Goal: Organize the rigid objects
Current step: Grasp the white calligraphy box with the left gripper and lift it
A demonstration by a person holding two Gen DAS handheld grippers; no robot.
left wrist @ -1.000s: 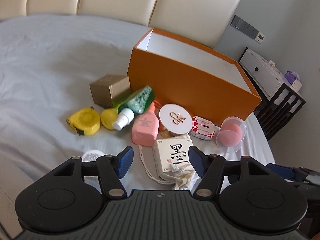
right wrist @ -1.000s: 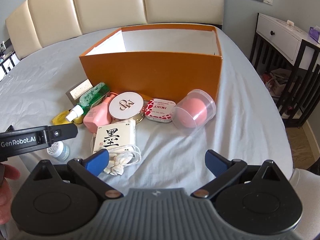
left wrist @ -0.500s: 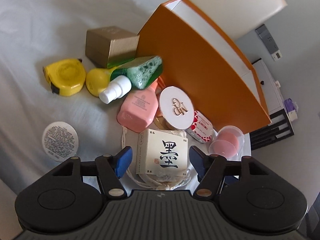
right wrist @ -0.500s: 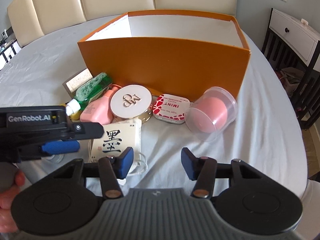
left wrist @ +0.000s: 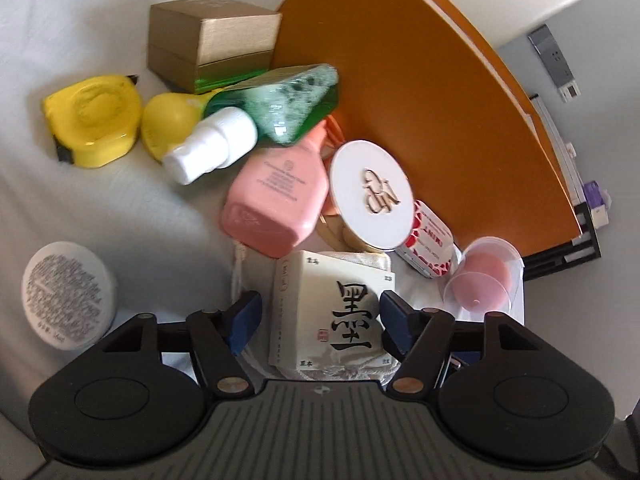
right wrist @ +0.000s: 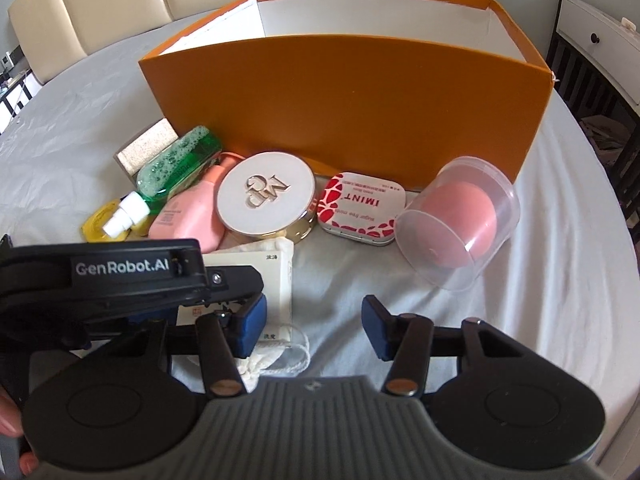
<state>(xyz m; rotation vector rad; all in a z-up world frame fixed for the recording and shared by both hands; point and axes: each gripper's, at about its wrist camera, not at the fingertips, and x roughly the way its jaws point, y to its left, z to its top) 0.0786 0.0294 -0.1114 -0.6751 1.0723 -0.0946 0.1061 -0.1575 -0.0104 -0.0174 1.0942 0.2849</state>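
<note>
My left gripper (left wrist: pixel 320 320) is open, its blue pads on either side of a cream box with black calligraphy (left wrist: pixel 332 312) that lies on a drawstring pouch; small gaps show at both pads. In the right wrist view the left gripper (right wrist: pixel 132 280) covers most of that box (right wrist: pixel 264 280). My right gripper (right wrist: pixel 312 326) is open and empty above bare sheet. An open orange box (right wrist: pixel 348 112) stands behind the pile.
In front of the orange box lie a round white compact (right wrist: pixel 266 198), a red-white mint tin (right wrist: pixel 362 208), a clear case with a pink sponge (right wrist: pixel 460 220), a pink bottle (left wrist: pixel 276 196), a green spray bottle (left wrist: pixel 256 120), a gold box (left wrist: pixel 212 40), a yellow tape measure (left wrist: pixel 94 120) and a white jar (left wrist: pixel 66 294).
My left gripper has dropped lower and forward, so the calligraphy box now lies between its pads. My right gripper has narrowed from wide open and moved closer to the pile.
</note>
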